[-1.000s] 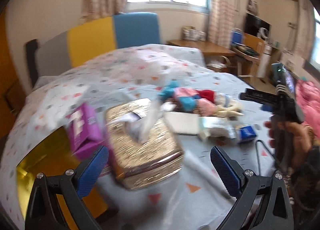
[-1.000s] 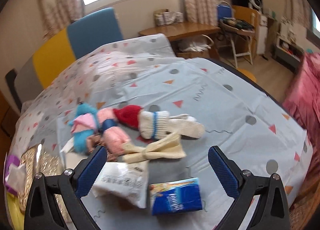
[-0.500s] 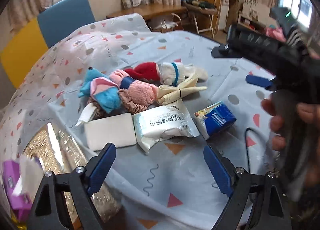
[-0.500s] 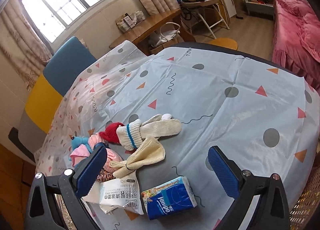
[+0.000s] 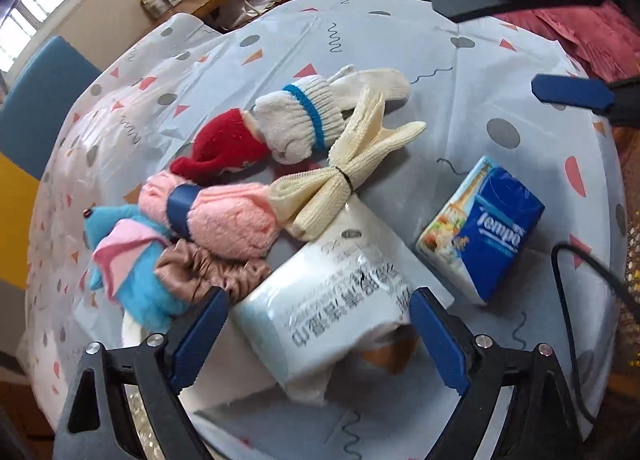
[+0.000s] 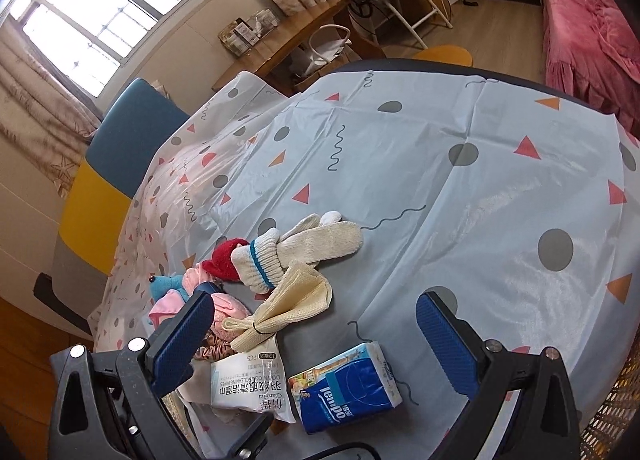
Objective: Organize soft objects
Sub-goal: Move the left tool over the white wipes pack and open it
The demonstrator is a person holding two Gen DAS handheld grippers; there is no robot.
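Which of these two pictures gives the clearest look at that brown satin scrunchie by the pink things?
The left wrist view shows it best: the brown scrunchie lies gathered between the blue plush toy and the white wipes pack, nearly whole. In the right wrist view only a sliver of it shows behind a blue finger pad.

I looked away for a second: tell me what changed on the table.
The left gripper swung from the gold tissue box down over the white wipes packet, fingers open and closing slightly, gripping nothing. The right gripper stayed open. The soft items and blue tissue pack lie unmoved.
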